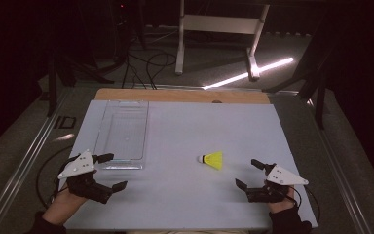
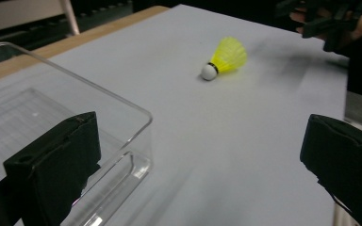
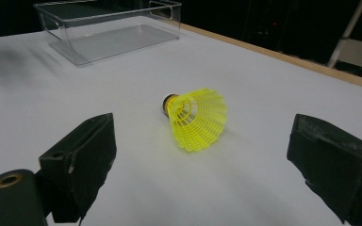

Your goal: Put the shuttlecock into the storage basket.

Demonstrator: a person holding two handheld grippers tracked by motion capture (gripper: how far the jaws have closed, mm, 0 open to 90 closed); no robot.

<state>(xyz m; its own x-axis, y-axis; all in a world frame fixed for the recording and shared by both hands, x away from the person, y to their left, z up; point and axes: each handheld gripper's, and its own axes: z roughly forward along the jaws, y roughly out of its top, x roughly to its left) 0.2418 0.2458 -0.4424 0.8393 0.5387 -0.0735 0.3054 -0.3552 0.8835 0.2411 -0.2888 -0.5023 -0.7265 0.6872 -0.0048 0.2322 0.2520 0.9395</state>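
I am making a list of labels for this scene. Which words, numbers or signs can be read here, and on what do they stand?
No readable text.
Shuttlecock: no print.
Clear box: no label.
Grey plates on left gripper and right gripper: small dots, no letters.
Floor left of the table: a pale mark, too blurred to read.

the shuttlecock (image 1: 212,159) lies on its side on the table (image 1: 185,195), right of the clear tray (image 1: 122,134) and well apart from it. the left gripper (image 1: 114,171) sits just before the tray's near end. the right gripper (image 1: 247,174) sits right of the shuttlecock, near it.
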